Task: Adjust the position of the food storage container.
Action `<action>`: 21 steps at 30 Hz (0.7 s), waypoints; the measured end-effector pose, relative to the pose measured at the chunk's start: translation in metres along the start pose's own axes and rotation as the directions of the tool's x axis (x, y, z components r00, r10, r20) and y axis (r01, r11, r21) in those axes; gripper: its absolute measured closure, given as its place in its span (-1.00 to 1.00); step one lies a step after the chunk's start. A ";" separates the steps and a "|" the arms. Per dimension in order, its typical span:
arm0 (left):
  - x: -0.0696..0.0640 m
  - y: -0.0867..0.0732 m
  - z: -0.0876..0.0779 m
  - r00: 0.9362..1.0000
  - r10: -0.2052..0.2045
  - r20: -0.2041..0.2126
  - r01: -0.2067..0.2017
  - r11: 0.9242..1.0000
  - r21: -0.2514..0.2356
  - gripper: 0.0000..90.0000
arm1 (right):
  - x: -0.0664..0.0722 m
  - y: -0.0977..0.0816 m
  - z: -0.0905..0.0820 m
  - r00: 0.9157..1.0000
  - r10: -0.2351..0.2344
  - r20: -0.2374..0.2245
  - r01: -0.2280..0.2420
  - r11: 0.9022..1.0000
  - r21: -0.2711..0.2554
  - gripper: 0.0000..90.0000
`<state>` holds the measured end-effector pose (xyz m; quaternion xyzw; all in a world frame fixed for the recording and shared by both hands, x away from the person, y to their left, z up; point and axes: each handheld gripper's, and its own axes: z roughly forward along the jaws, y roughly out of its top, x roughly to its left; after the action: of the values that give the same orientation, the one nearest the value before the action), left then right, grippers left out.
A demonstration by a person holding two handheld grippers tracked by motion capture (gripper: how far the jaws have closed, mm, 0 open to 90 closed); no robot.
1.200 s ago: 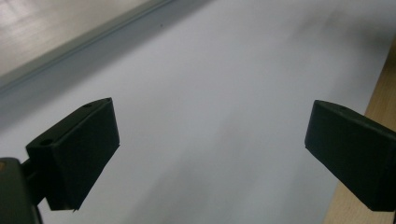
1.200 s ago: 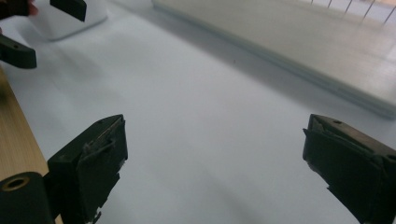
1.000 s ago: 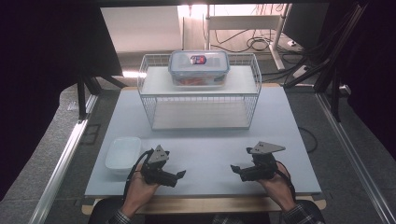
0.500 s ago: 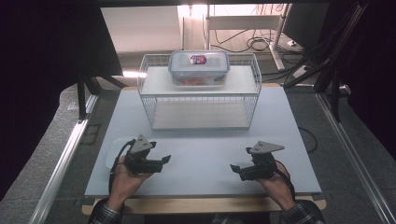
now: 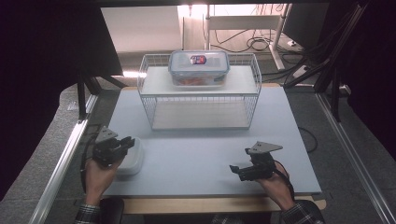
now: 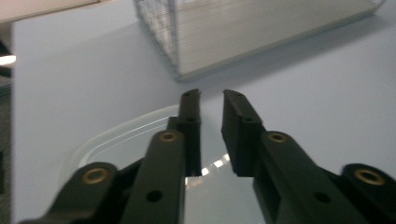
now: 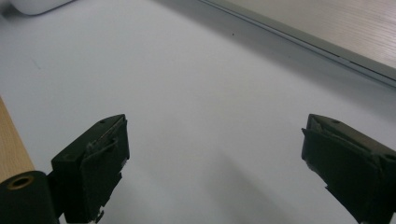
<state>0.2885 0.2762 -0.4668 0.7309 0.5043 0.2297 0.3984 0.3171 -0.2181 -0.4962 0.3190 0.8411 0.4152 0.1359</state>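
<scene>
Lies flat at table's front-left corner: shallow white rectangular container (image 5: 130, 158), rounded corners, clear glossy lid (image 6: 140, 140)

Left gripper (image 5: 122, 144) jaws have just been closing, nearly together; right gripper (image 5: 236, 169) jaws spread wide

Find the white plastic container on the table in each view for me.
High view: the white plastic container sits at the table's left, near the front edge.
Left gripper view: lower left, its pale rim curving up toward the middle.
Right gripper view: top left corner, cut off by the frame.
Shared landmark: the wire rack's bottom board.
</scene>
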 end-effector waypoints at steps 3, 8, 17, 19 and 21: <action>0.015 -0.006 -0.006 0.999 -0.032 -0.036 0.032 0.999 0.002 0.95 | 0.000 0.000 0.001 1.000 -0.002 -0.004 0.002 1.000 0.006 -0.82; 0.038 -0.017 -0.018 0.991 -0.093 -0.098 0.093 0.996 -0.010 1.00 | 0.000 -0.001 0.002 1.000 -0.003 -0.005 0.003 1.000 0.014 -0.81; 0.064 -0.042 -0.015 0.972 -0.153 -0.179 0.167 0.984 0.066 1.00 | 0.000 -0.001 0.003 1.000 -0.002 -0.003 0.002 1.000 0.022 -0.81; 0.068 -0.046 -0.010 0.970 -0.169 -0.173 0.186 0.979 0.085 1.00 | 0.001 -0.001 0.003 1.000 -0.002 -0.003 0.002 1.000 0.029 -0.81; 0.070 -0.049 -0.006 0.971 -0.177 -0.161 0.195 0.975 0.108 1.00 | 0.001 -0.001 0.003 1.000 -0.005 -0.003 0.005 0.999 0.031 -0.81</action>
<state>0.2840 0.3510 -0.5083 0.6842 0.6123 0.2142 0.3332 0.3174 -0.2161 -0.4989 0.3182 0.8485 0.4021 0.1306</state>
